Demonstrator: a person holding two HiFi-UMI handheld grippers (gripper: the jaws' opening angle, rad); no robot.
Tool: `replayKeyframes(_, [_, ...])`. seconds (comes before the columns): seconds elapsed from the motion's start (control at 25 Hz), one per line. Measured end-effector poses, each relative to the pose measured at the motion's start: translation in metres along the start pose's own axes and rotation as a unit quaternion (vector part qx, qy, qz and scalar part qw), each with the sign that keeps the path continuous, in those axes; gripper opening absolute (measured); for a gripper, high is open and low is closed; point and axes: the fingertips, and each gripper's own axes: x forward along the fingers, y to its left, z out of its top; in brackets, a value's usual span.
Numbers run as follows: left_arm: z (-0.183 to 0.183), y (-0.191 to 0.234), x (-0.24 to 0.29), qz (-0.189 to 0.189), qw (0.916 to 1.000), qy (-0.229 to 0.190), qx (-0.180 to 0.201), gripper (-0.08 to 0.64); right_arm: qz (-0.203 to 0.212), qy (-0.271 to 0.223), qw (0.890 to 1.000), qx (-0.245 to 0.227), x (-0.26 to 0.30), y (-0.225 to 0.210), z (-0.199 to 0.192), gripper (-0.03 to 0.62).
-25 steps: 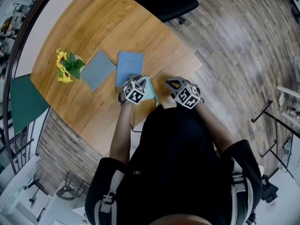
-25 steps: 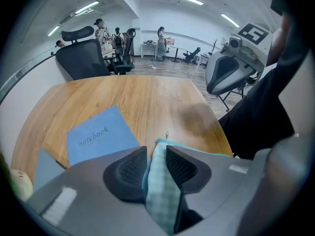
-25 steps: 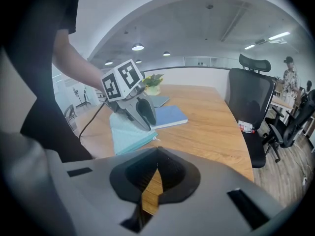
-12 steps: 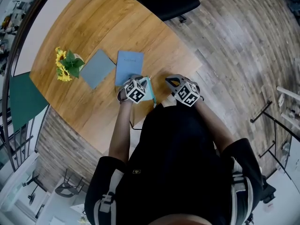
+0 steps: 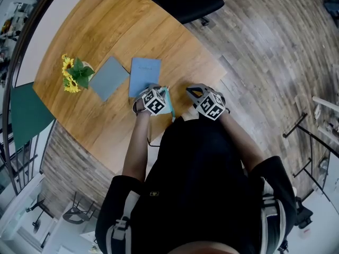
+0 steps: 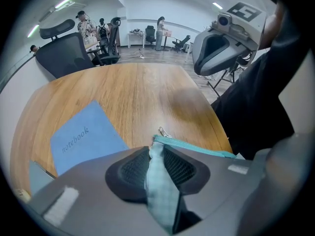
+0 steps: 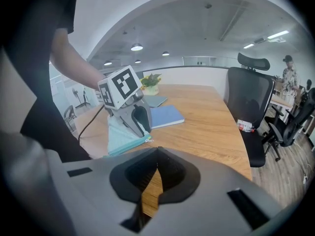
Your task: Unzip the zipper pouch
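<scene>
As its jaws have just been closing, the left gripper [image 6: 156, 150] pinches the pouch [image 6: 159, 183].

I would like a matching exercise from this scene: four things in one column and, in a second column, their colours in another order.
Things:
1. zipper pouch
2. notebook
3. flowers
4. office chair

Colours:
a. black
b. yellow
c. teal
d. light blue

Pairs: 1-c, 2-d, 3-b, 4-a
</scene>
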Motion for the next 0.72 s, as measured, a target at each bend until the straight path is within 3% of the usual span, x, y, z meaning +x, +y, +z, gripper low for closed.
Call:
replayKeyframes(0.36, [0.000,-0.005,0.000,0.009,0.9999,0.005,-0.006,0.044,-0.001,-0.003,1.000,0.000,-0.007,0.002,-0.005,0.003])
replayKeyframes(0.72, [0.008,-0.007,-0.019,0.008,0.9976,-0.041,-0.055,0.035,0.003,-0.006,1.000,-0.009,-0.007,0.003,-0.003,0.003])
